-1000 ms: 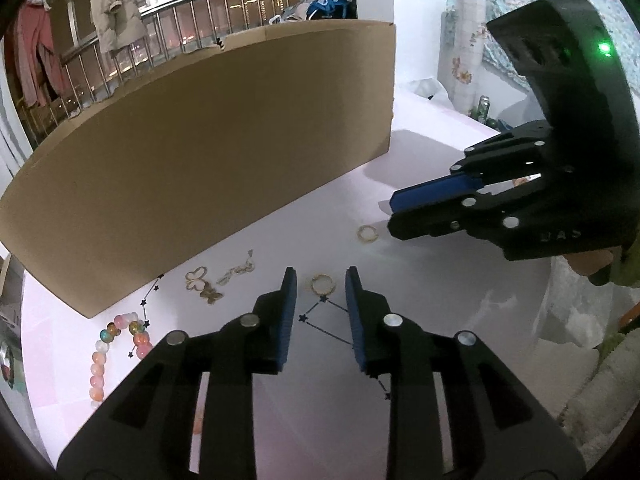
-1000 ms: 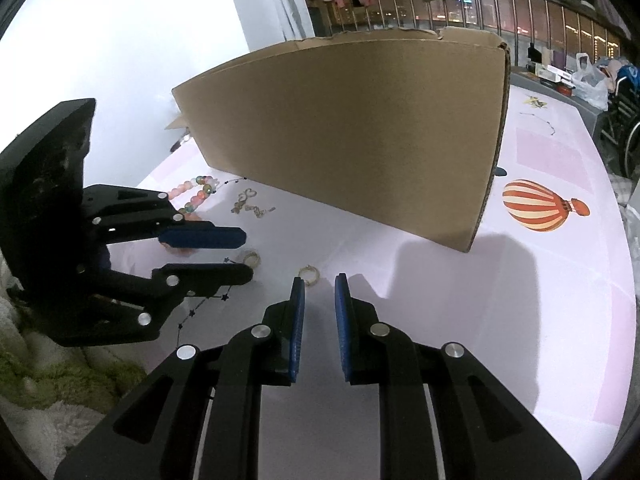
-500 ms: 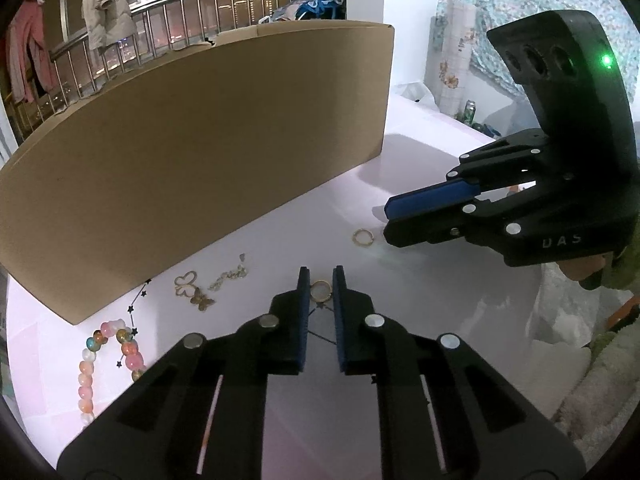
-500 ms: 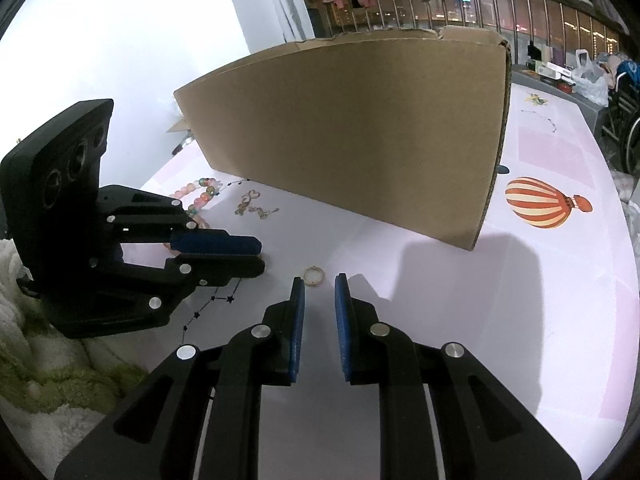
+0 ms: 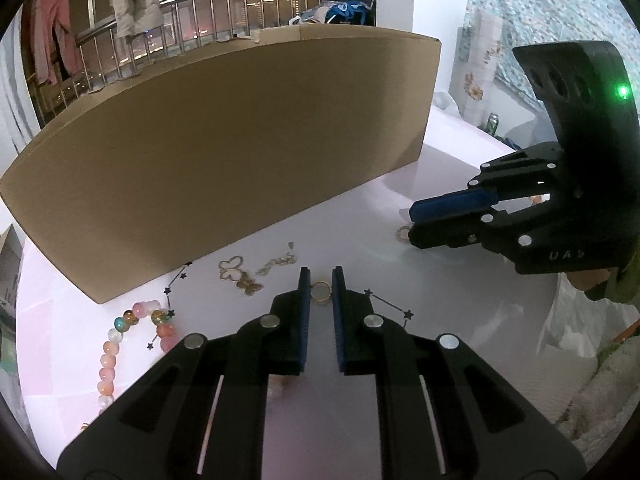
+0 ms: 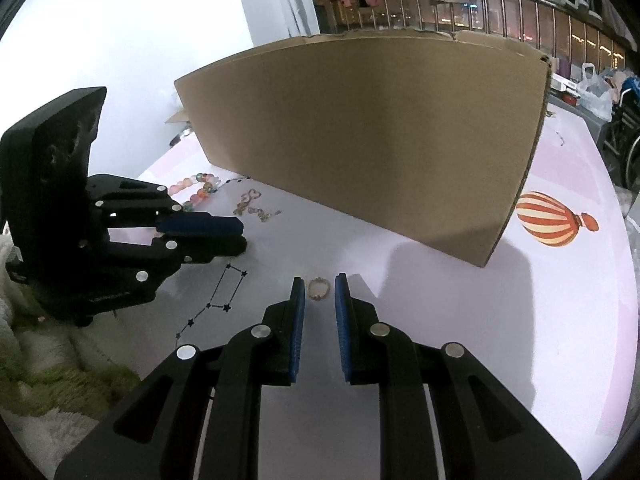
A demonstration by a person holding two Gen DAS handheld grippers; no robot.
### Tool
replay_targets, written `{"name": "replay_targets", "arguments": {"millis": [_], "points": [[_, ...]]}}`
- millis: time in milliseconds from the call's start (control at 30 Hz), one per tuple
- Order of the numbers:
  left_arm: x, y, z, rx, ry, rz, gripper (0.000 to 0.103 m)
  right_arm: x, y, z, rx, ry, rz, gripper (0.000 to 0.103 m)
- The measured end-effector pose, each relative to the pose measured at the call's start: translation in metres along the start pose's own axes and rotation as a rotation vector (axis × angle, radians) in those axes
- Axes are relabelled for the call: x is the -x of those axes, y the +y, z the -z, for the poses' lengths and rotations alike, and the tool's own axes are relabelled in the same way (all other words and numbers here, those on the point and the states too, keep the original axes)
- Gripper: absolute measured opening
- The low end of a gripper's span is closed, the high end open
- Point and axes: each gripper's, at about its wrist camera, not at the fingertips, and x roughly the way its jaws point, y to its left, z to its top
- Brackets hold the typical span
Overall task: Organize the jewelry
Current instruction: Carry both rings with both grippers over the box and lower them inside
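On the pale pink table (image 5: 448, 304) lie two small gold rings. My left gripper (image 5: 322, 276) has narrowed onto the nearer gold ring (image 5: 321, 292), and both blue pads touch its sides. In the right wrist view the left gripper (image 6: 240, 236) shows its fingers together, with that ring hidden. My right gripper (image 6: 319, 280) keeps a narrow gap; the second gold ring (image 6: 319, 288) lies flat between its fingertips, untouched. From the left wrist view the right gripper (image 5: 410, 220) points left, with this second ring (image 5: 403, 234) at its lower fingertip.
A long cardboard box (image 5: 240, 152) stands close behind the jewelry. A pink bead bracelet (image 5: 120, 340) and a gold butterfly chain (image 5: 240, 276) lie at the left. A fluffy cloth (image 6: 60, 360) covers the table's near edge. A balloon print (image 6: 552, 224) marks the right side.
The left jaws have closed from a wide gap onto the gold ring, and the left gripper has shifted slightly forward. The right gripper has stayed still.
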Motion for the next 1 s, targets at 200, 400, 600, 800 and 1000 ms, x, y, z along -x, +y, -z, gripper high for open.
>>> {"name": "replay_targets", "arguments": {"millis": [200,400,600,800,1000], "points": [[0.000,0.000,-0.003,0.005,-0.006,-0.011,0.010,-0.003,0.007,-0.001,0.022,-0.010,0.035,0.016],[0.001,0.004,-0.004,0.019,-0.014,-0.013,0.010,-0.006,0.020,0.002,0.045,-0.034,0.097,0.016],[0.001,0.004,-0.004,0.022,-0.014,-0.012,0.009,-0.005,0.022,0.003,0.063,-0.045,0.102,0.011],[0.002,0.006,-0.004,0.027,-0.017,-0.014,0.010,-0.004,0.021,0.001,0.061,-0.042,0.096,0.011],[0.005,0.007,-0.005,0.027,-0.027,-0.024,0.010,-0.003,0.021,0.000,0.045,-0.052,0.098,0.011]]}}
